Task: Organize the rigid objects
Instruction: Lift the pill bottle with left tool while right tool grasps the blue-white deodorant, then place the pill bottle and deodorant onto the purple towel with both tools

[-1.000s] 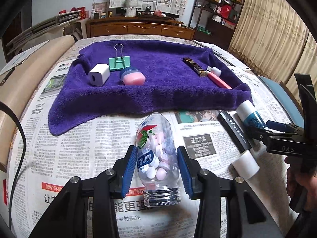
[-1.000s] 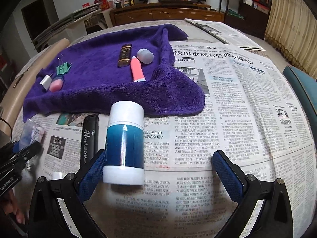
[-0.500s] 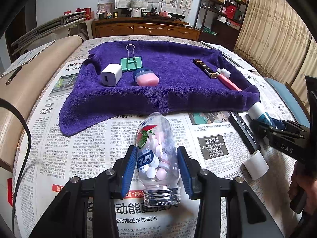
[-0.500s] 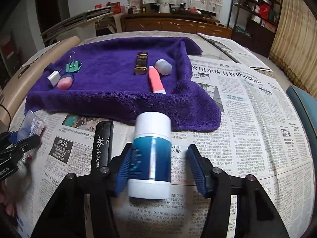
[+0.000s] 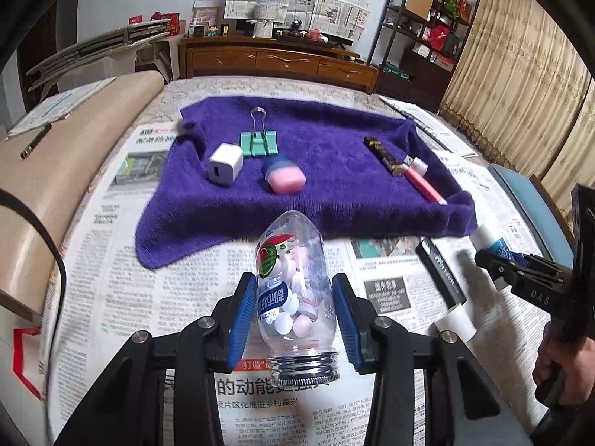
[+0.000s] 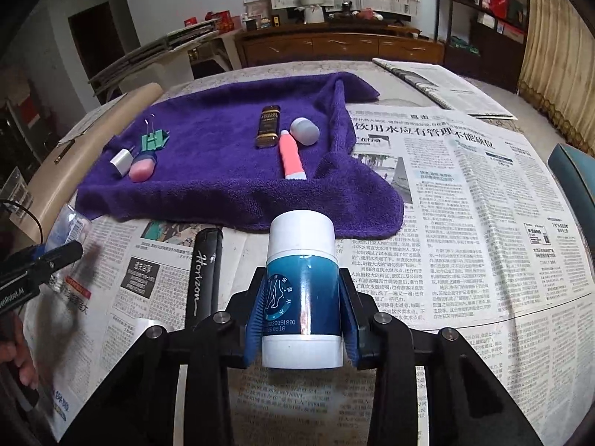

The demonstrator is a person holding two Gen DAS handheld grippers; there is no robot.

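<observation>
My left gripper (image 5: pixel 293 312) is shut on a clear candy bottle (image 5: pixel 293 290) with pink and white tablets, held above the newspaper, neck toward me. My right gripper (image 6: pixel 302 314) is shut on a blue-and-white tube container (image 6: pixel 302 282). A purple towel (image 5: pixel 334 189) lies ahead and holds a white charger (image 5: pixel 225 164), a green binder clip (image 5: pixel 258 141), a pink eraser (image 5: pixel 284 176), a brown lighter (image 5: pixel 385 152) and a pink pen (image 5: pixel 424 182). The right gripper with its container also shows in the left wrist view (image 5: pixel 494 256).
A black case marked Horizon (image 6: pixel 204 278) and a small white cap (image 5: pixel 457 321) lie on the newspaper between the grippers. A grey cap (image 6: pixel 305 131) sits on the towel. A beige headboard (image 5: pixel 55 171) runs along the left. A blue chair (image 6: pixel 576 171) stands at the right.
The right gripper's jaws have closed onto the blue-and-white container and lifted it. The left gripper has carried the candy bottle up and toward the towel.
</observation>
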